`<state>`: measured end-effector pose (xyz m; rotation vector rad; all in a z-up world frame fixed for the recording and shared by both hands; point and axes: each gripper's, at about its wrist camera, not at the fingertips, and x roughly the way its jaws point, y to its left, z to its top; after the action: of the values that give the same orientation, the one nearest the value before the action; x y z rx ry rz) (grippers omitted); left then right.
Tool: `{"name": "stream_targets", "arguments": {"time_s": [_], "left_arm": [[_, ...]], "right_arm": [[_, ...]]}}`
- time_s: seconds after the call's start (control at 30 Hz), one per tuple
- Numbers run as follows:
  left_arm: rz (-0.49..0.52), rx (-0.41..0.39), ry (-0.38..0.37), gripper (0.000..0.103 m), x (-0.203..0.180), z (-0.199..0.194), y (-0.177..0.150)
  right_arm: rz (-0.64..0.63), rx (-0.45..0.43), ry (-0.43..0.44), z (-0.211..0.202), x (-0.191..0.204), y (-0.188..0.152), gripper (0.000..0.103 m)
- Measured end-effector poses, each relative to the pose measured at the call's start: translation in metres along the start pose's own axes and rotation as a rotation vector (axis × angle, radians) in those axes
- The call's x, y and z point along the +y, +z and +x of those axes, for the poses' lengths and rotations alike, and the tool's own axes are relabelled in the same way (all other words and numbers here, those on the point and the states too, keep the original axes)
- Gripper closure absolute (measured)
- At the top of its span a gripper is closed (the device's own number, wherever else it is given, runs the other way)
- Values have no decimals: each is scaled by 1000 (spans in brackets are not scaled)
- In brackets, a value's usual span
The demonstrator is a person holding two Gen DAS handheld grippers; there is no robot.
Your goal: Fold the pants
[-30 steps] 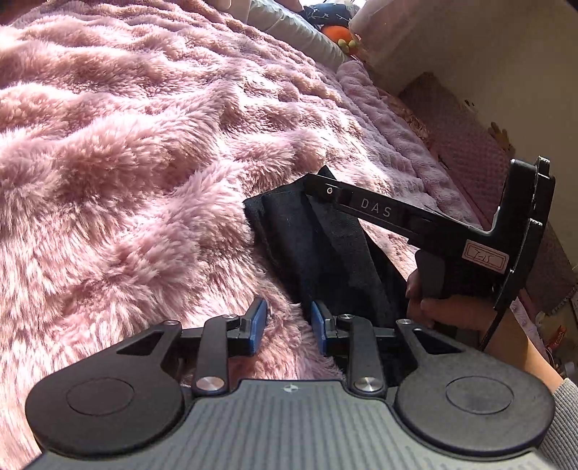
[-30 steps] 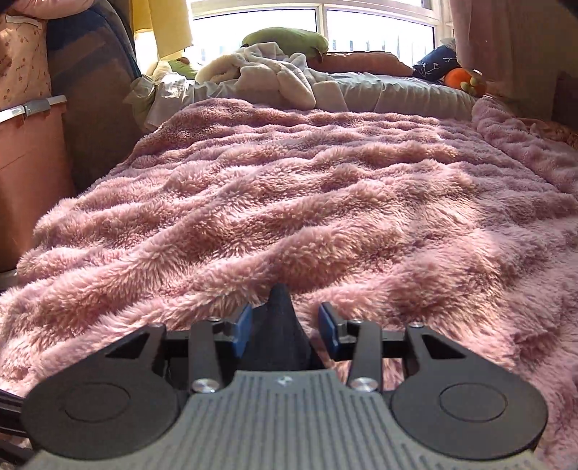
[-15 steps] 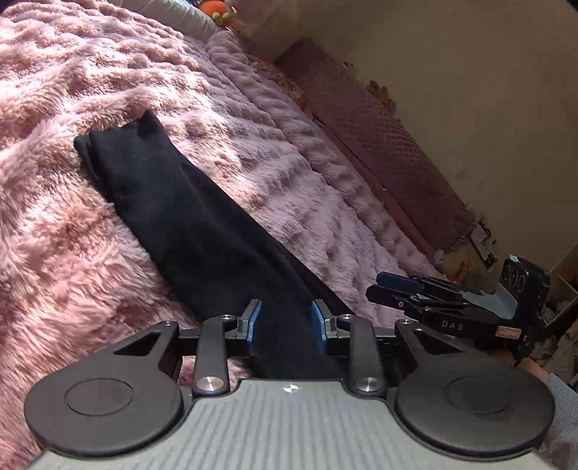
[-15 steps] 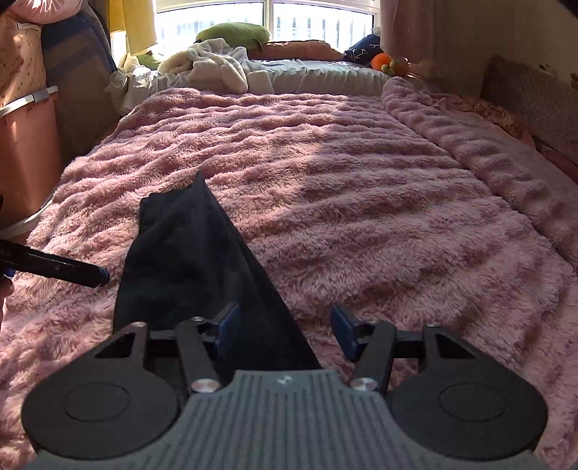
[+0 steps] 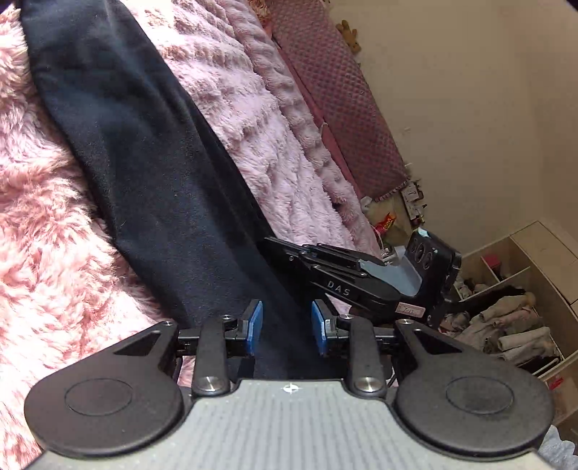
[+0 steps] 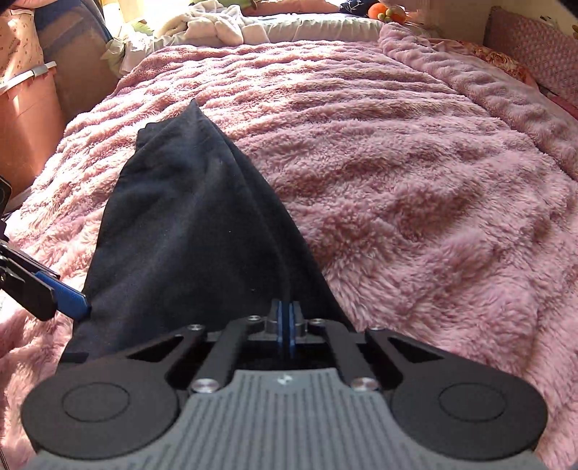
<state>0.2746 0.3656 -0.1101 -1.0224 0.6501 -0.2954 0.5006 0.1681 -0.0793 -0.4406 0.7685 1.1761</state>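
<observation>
Black pants (image 5: 151, 170) lie as a long folded strip on a fluffy pink blanket (image 5: 43, 224); they also show in the right wrist view (image 6: 188, 224). My left gripper (image 5: 286, 327) is open, its blue pads on either side of the near end of the pants. My right gripper (image 6: 285, 320) is shut on the near right edge of the pants, which pull up into a taut ridge. In the left wrist view the right gripper (image 5: 289, 253) reaches in from the right and meets the fabric's edge. The left gripper's blue fingertip (image 6: 72, 302) touches the pants' left edge.
The blanket (image 6: 415, 173) covers a wide bed. White bedding (image 6: 224, 25) and pillows lie at the far end. A storage bin (image 6: 25, 119) stands at left. A quilted headboard pad (image 5: 343, 101), a wall and shelves with clothes (image 5: 505, 318) are at right.
My right gripper has closed on the pants' near edge; it was open half a second ago. Both grippers have moved down to the near end of the strip.
</observation>
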Motion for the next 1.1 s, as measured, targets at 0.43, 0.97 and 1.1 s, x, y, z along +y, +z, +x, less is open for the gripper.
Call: {"name": "stream_targets", "arguments": {"time_s": [0.43,0.97,1.1], "left_arm": [[60,103,120,89,5,20,-6],[218,50,43,69,-27,6,-19],[221,58,64,69,-24,4,-19]], "right_arm": [[86,-85,-50,-1,-15,21,103],[-27,-61,107,23,-7,28,103],[-49,-87,78,19,-9,31,103]]}}
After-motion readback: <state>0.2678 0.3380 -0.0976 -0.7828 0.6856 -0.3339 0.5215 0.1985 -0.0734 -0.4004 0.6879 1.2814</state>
